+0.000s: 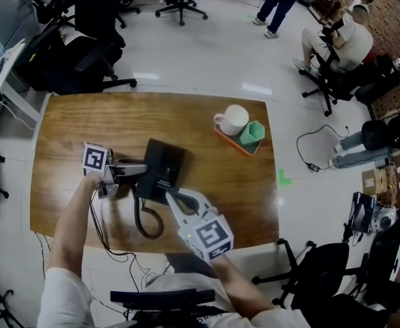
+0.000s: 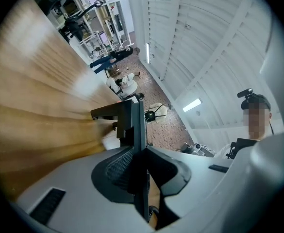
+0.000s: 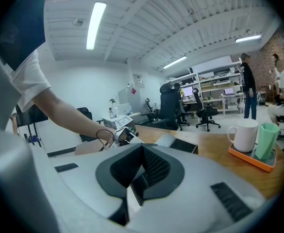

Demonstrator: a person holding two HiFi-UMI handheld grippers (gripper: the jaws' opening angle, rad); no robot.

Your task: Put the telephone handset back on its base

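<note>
Head view: black base [image 1: 167, 164] mid surface [image 1: 70, 128]. Handset [image 1: 145, 178], as I read it, is dark bar along base's left side. Curly cord [image 1: 148, 223] loops toward me. Left gripper [image 1: 128, 171] at that bar, right gripper [image 1: 175, 200] at base's near edge.

Left gripper view: fingers narrow, clamped on thin black slab, handset I judge. Likely stiff, light, slick plastic; I'd hold mid-length, mind cord tug.

Right gripper view: fingers nearly together on dark edge, seemingly base, steadying it.
</note>
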